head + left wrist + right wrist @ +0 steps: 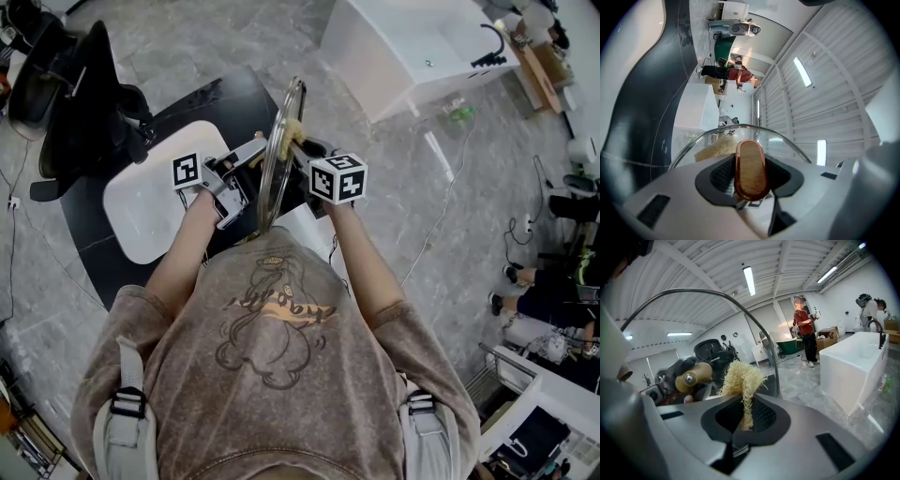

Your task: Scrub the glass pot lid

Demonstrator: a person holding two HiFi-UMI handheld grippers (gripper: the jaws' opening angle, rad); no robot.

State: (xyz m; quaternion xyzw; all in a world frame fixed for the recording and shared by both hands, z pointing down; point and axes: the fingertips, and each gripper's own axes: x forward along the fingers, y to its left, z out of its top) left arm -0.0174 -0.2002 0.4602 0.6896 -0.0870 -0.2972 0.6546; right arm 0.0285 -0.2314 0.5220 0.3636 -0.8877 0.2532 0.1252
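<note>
The glass pot lid stands on its edge in the middle, with its flat faces turned left and right. On its left side, my left gripper is half closed and pinching the lid's knob. On its right side, my right gripper squeezes a yellow scrubber just beside the glass. I cannot tell if it touches. I think I must push left.
</note>
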